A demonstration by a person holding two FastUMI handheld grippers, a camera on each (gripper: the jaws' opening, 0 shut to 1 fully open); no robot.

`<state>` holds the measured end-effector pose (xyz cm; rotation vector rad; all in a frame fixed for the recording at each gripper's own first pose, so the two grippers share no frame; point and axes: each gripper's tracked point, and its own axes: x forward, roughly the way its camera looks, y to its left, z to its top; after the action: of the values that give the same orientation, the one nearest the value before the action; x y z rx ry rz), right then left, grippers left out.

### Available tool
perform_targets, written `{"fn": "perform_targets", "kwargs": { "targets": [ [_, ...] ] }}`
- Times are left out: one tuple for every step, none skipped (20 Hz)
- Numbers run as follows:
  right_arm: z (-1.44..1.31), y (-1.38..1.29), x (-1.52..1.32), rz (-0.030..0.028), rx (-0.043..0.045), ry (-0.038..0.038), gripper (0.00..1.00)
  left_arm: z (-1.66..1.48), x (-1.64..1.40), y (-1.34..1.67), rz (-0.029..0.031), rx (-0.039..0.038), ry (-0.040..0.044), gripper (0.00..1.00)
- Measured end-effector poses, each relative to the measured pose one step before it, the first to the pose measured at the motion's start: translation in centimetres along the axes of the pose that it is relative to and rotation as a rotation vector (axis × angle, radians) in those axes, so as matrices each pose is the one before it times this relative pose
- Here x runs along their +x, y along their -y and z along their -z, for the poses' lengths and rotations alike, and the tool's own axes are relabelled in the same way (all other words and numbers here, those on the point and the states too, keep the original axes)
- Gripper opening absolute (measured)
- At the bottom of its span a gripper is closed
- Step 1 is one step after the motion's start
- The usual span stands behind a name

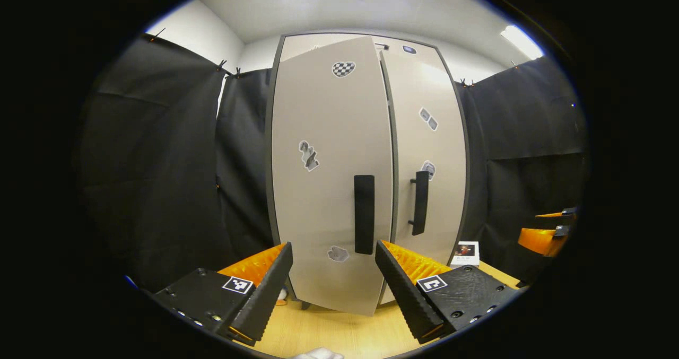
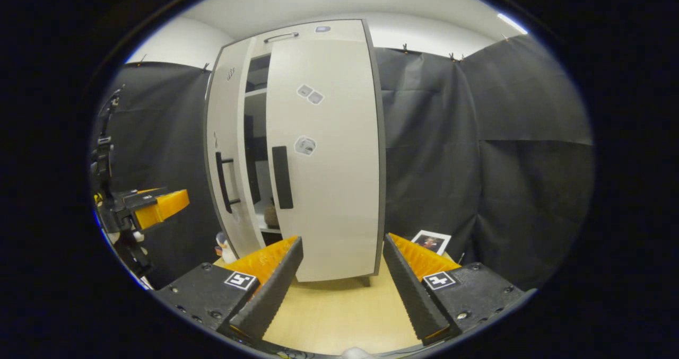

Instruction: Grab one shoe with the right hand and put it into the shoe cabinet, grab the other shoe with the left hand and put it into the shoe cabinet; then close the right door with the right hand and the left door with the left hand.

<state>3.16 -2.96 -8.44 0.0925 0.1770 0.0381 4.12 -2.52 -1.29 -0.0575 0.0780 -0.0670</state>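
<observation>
Fingers of the left gripper (image 1: 334,274) stand wide apart and hold nothing, just before the cabinet's left door (image 1: 323,173), whose handle (image 1: 364,214) lies between them. Those of the right gripper (image 2: 342,274) are equally spread and empty, before the right door (image 2: 323,152). Both doors of the shoe cabinet (image 2: 228,83) look ajar, shelves showing in the gap, with a dim shape low inside that may be a shoe (image 2: 271,214). Judging by this, the shoes seem stowed and both doors remain to be shut. Stickers on the doors are too small to read.
</observation>
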Motion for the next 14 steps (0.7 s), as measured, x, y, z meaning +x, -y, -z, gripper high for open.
{"fn": "perform_targets", "kwargs": {
  "targets": [
    [-0.321, 0.148, -0.129, 0.00473, -0.00271, 0.01197, 1.0, -0.269, -0.7, 0.025, 0.00163, 0.0035, 0.00507, 0.96],
    [-0.257, 0.312, -0.026, 0.00813, -0.00294, 0.01008, 0.99, -0.149, -0.609, -0.039, -0.0037, 0.00337, 0.00534, 0.96],
    [-0.273, 0.257, -0.183, 0.00767, -0.00478, 0.00794, 0.99, -0.165, -0.64, -0.132, -0.00272, 0.00535, 0.0025, 0.96],
    [-0.25, 0.135, -0.163, 0.00671, -0.00144, 0.00789, 0.99, -0.1, -0.884, -0.359, -0.00877, 0.00815, -0.00054, 0.96],
    [-0.192, 0.168, -0.177, 0.0043, 0.00015, 0.00393, 0.99, 0.027, -0.743, -0.544, -0.01123, 0.00534, -0.0023, 0.96],
    [-0.178, 0.159, -0.16, 0.00249, 0.00116, 0.00633, 0.99, 0.05, -0.726, -0.479, -0.00927, 0.00374, -0.0013, 0.96],
    [-0.141, 0.131, -0.174, 0.0029, -0.00108, 0.0068, 0.99, 0.215, -0.467, -0.561, -0.01151, 0.00067, -0.00858, 0.96],
    [-0.137, 0.134, -0.121, 0.00349, -0.00395, 0.00671, 0.99, 0.37, -0.583, -0.473, -0.01139, -0.00113, -0.00808, 0.96],
    [-0.036, 0.108, -0.092, 0.00139, -0.00779, -0.00032, 0.99, 0.275, -0.511, -0.294, -0.00803, -0.00369, -0.00716, 0.96],
    [0.127, 0.093, -0.169, -0.0003, -0.01053, -0.0031, 0.99, 0.154, -0.455, -0.248, -0.00886, -0.00545, -0.00512, 0.96],
    [0.017, 0.102, -0.153, 0.00148, -0.00766, -0.0004, 0.99, 0.219, -0.321, -0.087, -0.00609, -0.00413, -0.00419, 0.96],
    [0.018, 0.009, -0.212, 0.00077, -0.00283, 0.00089, 0.99, 0.109, -0.202, 0.019, -0.00424, -0.00049, -0.00087, 0.96],
    [0.035, 0.029, -0.171, -0.00019, 0.0012, -0.001, 0.99, 0.084, -0.119, -0.007, -0.00313, 0.0042, -0.00206, 0.96],
    [0.13, -0.01, -0.052, 0.00041, 0.00555, -0.00309, 0.99, 0.093, -0.059, 0.054, -0.0041, 0.00776, -0.00112, 0.96]
  ]
}}
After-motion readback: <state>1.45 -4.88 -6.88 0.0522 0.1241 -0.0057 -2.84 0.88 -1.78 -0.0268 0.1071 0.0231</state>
